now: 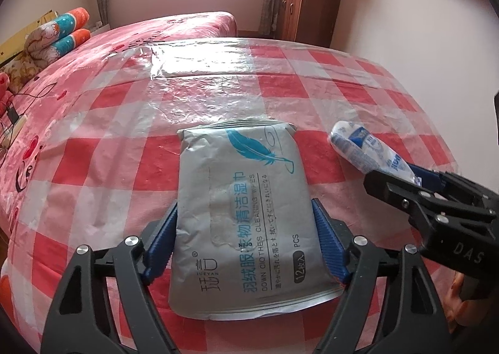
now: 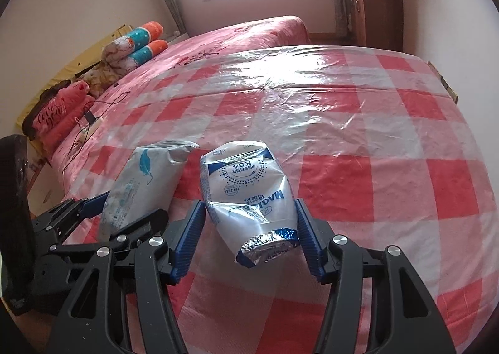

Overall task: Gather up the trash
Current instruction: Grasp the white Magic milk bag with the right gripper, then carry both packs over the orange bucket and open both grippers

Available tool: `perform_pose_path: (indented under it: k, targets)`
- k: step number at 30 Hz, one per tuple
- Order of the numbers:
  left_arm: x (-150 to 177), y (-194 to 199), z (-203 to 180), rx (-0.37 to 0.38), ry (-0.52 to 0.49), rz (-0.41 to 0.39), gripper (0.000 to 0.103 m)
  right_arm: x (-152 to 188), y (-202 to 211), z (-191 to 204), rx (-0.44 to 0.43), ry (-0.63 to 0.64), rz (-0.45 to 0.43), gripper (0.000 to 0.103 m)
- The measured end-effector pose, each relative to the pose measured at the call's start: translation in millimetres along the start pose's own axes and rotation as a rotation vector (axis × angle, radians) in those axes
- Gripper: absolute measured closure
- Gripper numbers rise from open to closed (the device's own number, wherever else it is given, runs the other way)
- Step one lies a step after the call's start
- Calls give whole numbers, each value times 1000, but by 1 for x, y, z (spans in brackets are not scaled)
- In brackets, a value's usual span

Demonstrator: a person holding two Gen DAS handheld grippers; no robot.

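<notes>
A grey pack of cleaning wipes (image 1: 237, 167) with a blue feather print lies on the red-and-white checked table cover (image 1: 109, 173). My left gripper (image 1: 244, 205) is shut on it, a blue pad pressing on each long side. The right wrist view shows the same pack (image 2: 146, 179) tilted in the left gripper (image 2: 121, 213). A crumpled white and blue foil pouch (image 2: 246, 185) sits between the pads of my right gripper (image 2: 249, 203), which is shut on its narrow part. In the left wrist view, the pouch (image 1: 358, 145) sticks out of the right gripper (image 1: 402, 171) at the right.
Clear plastic film covers the checked table top (image 2: 374, 123). A pink bed (image 1: 187, 30) lies beyond it, with rolled quilts (image 1: 59, 33) and cables (image 1: 15, 117) at its left. A brown cabinet (image 1: 305, 5) stands by the far wall. A dark upright object (image 2: 15, 198) is at the left.
</notes>
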State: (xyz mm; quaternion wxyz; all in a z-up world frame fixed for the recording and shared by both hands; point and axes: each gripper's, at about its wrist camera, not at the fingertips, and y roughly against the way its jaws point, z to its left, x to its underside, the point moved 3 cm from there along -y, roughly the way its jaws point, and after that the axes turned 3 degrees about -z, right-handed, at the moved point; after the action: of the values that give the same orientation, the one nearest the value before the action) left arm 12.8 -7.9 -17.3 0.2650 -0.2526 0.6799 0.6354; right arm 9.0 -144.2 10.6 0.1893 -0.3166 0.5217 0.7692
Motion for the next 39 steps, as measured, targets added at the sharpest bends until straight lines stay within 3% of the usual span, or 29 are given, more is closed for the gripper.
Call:
perform_pose_path:
  k: [14,25,39]
  targets:
    - [9,16,21,74,77,-34,25,9,31,-9,-47,-127,-16,45]
    - [20,52,56,37,75,-79,25,16,44,12,-50,-115,36,45]
    - [38,105,122,-74,102,-124,25,14,48,73,-167,-100,77,45]
